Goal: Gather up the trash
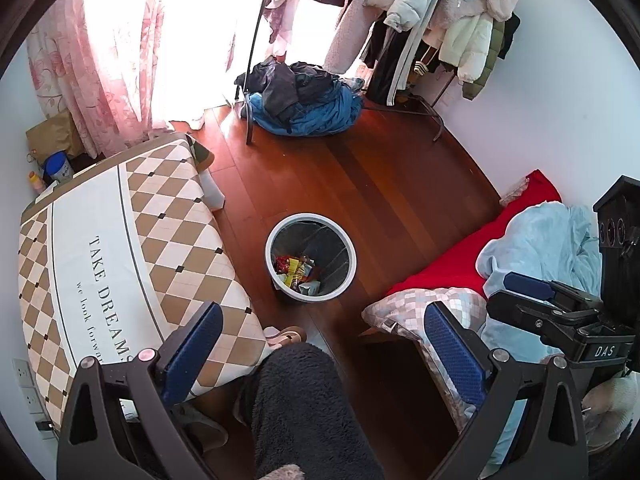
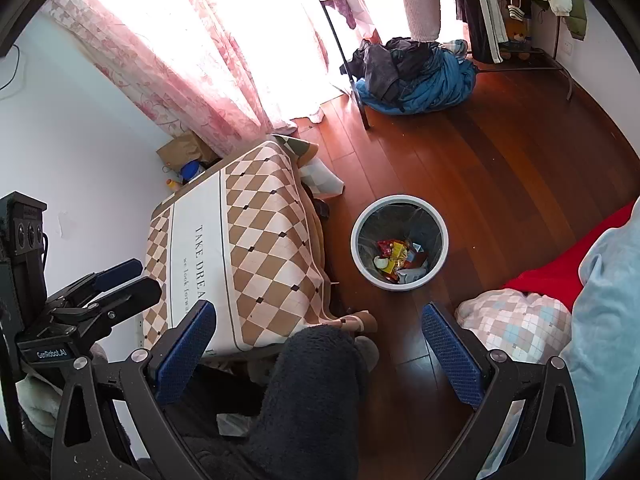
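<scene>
A round grey trash bin with a black liner stands on the wooden floor, also in the right wrist view. Colourful wrappers lie at its bottom, shown too in the right wrist view. My left gripper is open and empty, held high above the floor, nearer than the bin. My right gripper is open and empty at a similar height. Each gripper shows at the edge of the other's view: the right one and the left one.
A table with a checked cloth stands left of the bin. A bed with a red sheet, blue blanket and pillow lies right. A pile of clothes and a coat rack are at the back. The person's dark fleece leg is below the grippers.
</scene>
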Demonstrator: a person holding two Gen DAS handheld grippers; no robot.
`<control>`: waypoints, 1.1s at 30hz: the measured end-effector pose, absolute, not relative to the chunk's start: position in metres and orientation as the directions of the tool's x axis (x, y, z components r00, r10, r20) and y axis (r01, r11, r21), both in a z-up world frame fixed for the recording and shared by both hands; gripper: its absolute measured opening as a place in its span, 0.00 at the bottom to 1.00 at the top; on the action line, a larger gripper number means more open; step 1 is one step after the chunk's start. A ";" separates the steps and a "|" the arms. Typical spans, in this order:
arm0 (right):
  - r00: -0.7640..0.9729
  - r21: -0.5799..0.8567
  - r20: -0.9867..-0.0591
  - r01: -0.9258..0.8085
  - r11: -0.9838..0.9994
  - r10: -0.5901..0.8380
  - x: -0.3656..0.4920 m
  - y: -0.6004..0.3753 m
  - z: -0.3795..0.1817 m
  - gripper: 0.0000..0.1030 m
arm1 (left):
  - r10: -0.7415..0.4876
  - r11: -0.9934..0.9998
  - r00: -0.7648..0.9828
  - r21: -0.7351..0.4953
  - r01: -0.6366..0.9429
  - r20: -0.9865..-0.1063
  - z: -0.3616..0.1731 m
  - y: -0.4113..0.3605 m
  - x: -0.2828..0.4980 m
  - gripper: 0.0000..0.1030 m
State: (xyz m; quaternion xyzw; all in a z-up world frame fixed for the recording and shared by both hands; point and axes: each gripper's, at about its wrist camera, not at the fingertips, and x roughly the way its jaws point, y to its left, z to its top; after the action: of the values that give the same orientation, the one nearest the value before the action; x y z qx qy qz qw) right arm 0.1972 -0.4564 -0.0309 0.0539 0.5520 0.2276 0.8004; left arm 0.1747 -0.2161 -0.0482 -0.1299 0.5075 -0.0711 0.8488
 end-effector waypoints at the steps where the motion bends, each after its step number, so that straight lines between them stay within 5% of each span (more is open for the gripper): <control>1: 0.286 0.337 -0.859 -0.307 0.890 0.424 0.197 -0.456 -0.030 1.00 | -0.257 0.955 0.474 -0.295 -0.007 -0.842 -0.048 -0.218 0.175 1.00; 33: 0.274 0.345 -0.859 -0.312 0.885 0.431 0.193 -0.449 -0.033 1.00 | -0.287 0.947 0.471 -0.322 0.006 -0.834 -0.046 -0.225 0.176 1.00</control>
State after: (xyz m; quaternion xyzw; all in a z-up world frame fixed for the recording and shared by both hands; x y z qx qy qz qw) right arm 0.1931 -0.4494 -0.0326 0.0537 0.5554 0.2334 0.7964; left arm 0.1763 -0.2247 -0.0456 -0.1382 0.5069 -0.0866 0.8464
